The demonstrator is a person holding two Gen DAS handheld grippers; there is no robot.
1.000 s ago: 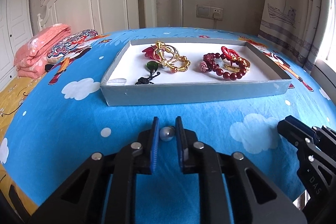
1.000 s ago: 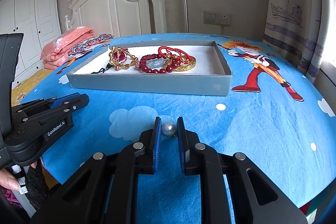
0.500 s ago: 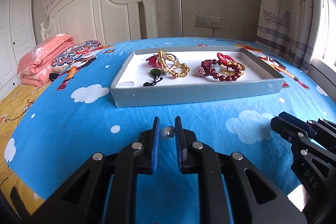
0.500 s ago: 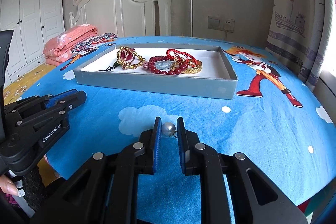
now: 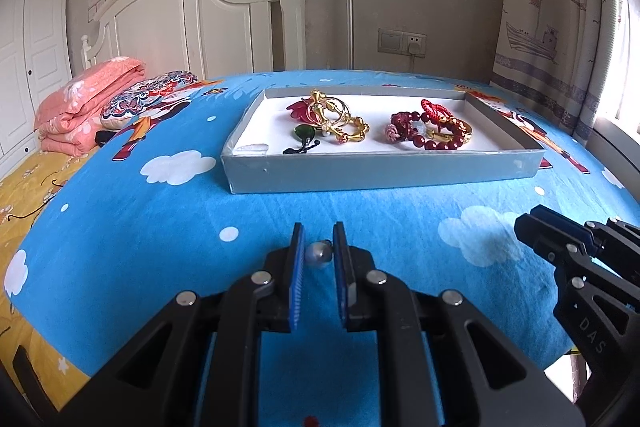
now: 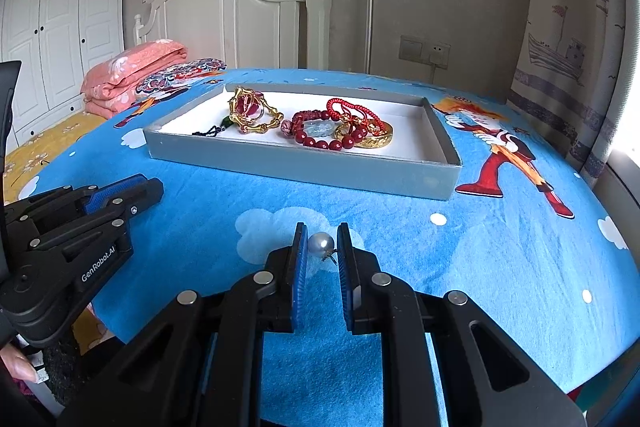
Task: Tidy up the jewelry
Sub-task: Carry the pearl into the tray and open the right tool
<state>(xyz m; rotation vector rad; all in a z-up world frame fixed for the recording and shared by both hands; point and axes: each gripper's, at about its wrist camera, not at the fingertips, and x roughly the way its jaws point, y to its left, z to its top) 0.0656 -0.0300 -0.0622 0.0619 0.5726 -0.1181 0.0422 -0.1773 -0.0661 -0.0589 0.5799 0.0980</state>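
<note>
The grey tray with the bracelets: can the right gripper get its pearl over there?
Probably yes. The right gripper is shut on its pearl earring, and only bare blue bedsheet lies before the open-topped grey tray; the left gripper sits off to the side.

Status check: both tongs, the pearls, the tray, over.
Left tongs shut on pearl. Right tongs shut on pearl earring. Tray ahead, path clear.

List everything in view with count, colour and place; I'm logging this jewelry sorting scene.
shallow grey cardboard tray: one, white inside, on the bed
gold bamboo-style bangles: a cluster, gold, tray's left part
green pendant on black cord: one, near the bangles
dark red bead bracelets: a pile with red cord, tray's right part
blue cartoon bedsheet: one, under the tray
folded pink quilt: one, by the headboard
pearl earrings: two, grey-white, one in each gripper
left hand-held gripper: shut on an earring
right hand-held gripper: shut on an earring
</note>
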